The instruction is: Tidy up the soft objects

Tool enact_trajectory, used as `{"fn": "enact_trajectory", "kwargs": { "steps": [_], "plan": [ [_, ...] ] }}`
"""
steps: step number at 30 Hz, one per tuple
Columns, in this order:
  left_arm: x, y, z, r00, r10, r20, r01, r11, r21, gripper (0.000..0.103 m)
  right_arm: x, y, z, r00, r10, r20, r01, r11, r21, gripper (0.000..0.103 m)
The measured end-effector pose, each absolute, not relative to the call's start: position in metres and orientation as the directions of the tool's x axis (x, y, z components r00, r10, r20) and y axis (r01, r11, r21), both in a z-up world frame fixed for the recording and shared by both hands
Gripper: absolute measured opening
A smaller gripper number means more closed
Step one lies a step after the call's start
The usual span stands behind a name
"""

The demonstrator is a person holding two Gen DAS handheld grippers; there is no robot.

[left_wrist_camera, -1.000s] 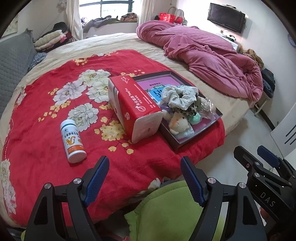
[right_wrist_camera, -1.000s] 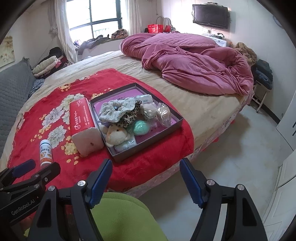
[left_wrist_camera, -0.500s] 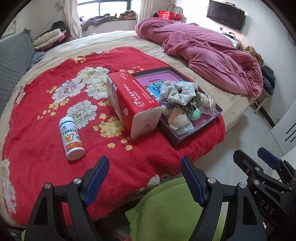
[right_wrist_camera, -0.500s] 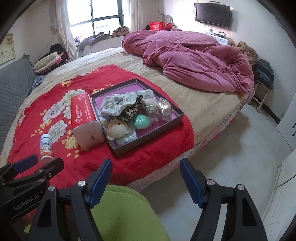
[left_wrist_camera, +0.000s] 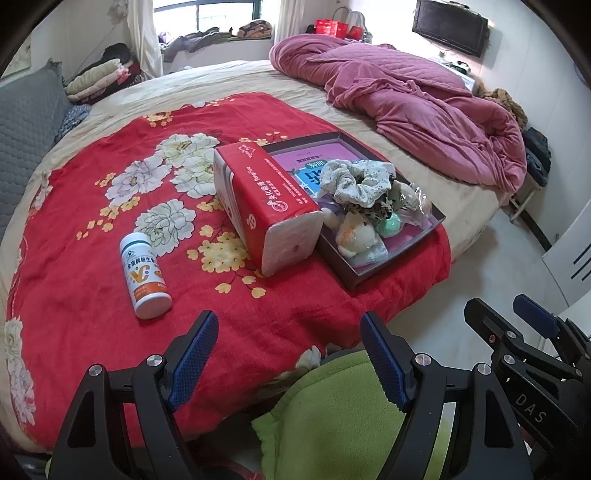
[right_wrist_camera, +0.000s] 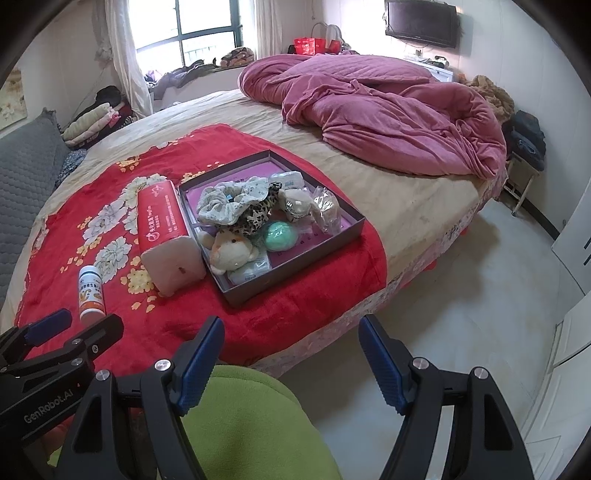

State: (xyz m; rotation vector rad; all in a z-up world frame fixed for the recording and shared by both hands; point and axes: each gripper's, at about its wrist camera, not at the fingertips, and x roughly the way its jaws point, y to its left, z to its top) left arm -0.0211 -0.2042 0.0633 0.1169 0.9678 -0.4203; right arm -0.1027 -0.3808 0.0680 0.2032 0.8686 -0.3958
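**A daylit bedroom around a large round bed**

A round bed (right_wrist_camera: 417, 192) with a beige sheet fills the middle of the room. A crumpled pink quilt (right_wrist_camera: 388, 114) lies across it towards 1 o'clock, and a red blanket with white and yellow flowers (left_wrist_camera: 92, 229) covers the side towards 9 o'clock. At 11 o'clock a window (right_wrist_camera: 207, 29) with pale curtains lets in daylight above a ledge piled with clothes. A dark television (right_wrist_camera: 421, 18) hangs on the white wall at 1 o'clock. A grey quilted headboard or sofa (right_wrist_camera: 22, 166) stands at 9 o'clock. The pale floor (right_wrist_camera: 480, 295) spreads towards 3 o'clock, beside white cupboard doors (right_wrist_camera: 576, 236).
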Motion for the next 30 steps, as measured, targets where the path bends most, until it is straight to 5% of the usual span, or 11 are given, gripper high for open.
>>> {"fn": "enact_trajectory", "kwargs": {
  "steps": [30],
  "plan": [
    [-0.0204, -0.1984, 0.0589, 0.488, -0.288, -0.824, 0.377, 0.921, -0.098, 0.080, -0.1039, -0.3769, 0.0656, 0.584, -0.253, -0.772, 0.409, 0.912, 0.011, 0.074]
  ]
}}
